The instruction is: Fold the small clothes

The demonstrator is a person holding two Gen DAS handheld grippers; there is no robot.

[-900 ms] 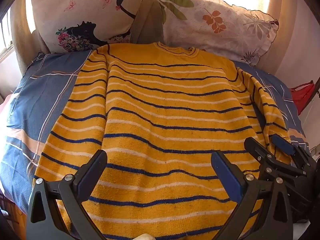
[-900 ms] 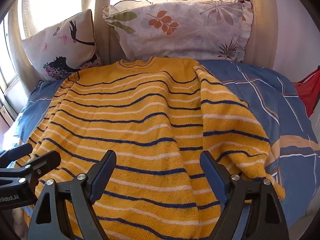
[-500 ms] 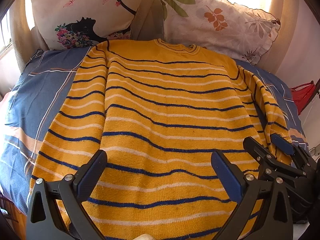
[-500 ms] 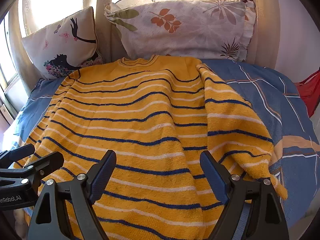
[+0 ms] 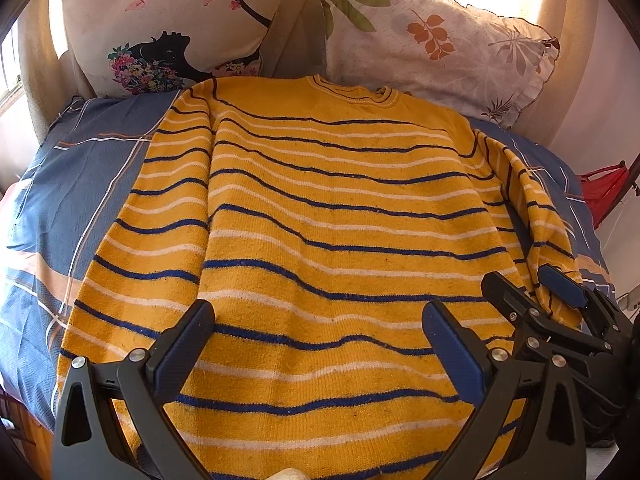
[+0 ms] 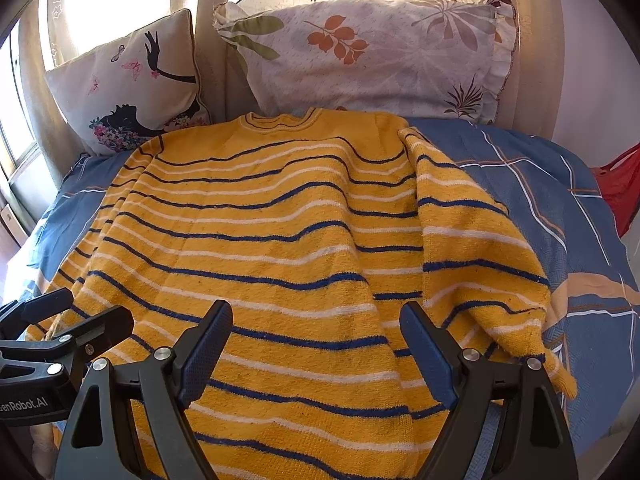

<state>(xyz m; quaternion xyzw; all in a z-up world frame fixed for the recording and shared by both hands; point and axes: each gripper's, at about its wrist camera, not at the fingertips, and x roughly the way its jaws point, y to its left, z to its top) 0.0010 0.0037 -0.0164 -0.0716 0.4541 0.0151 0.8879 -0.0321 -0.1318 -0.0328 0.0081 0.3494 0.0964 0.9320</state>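
So I hover both tongs, left gripper [image 5: 318,334] and right gripper [image 6: 316,336], spread wide and empty above the hem of the yellow knitted sweater with blue and white stripes [image 5: 328,232], laid flat on the blue checked bedsheet [image 5: 80,176], collar at twelve o'clock, ready for folding.

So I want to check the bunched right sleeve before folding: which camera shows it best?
The right wrist view: the right sleeve lies close and unobstructed, cuff included. In the left wrist view it is at the edge, its cuff behind the right claw.

Blue plaid sheet [image 5: 80,184], 2 pillows: silhouette-print [image 6: 132,84] & leaf-print [image 6: 368,60]; red item [image 6: 620,188].
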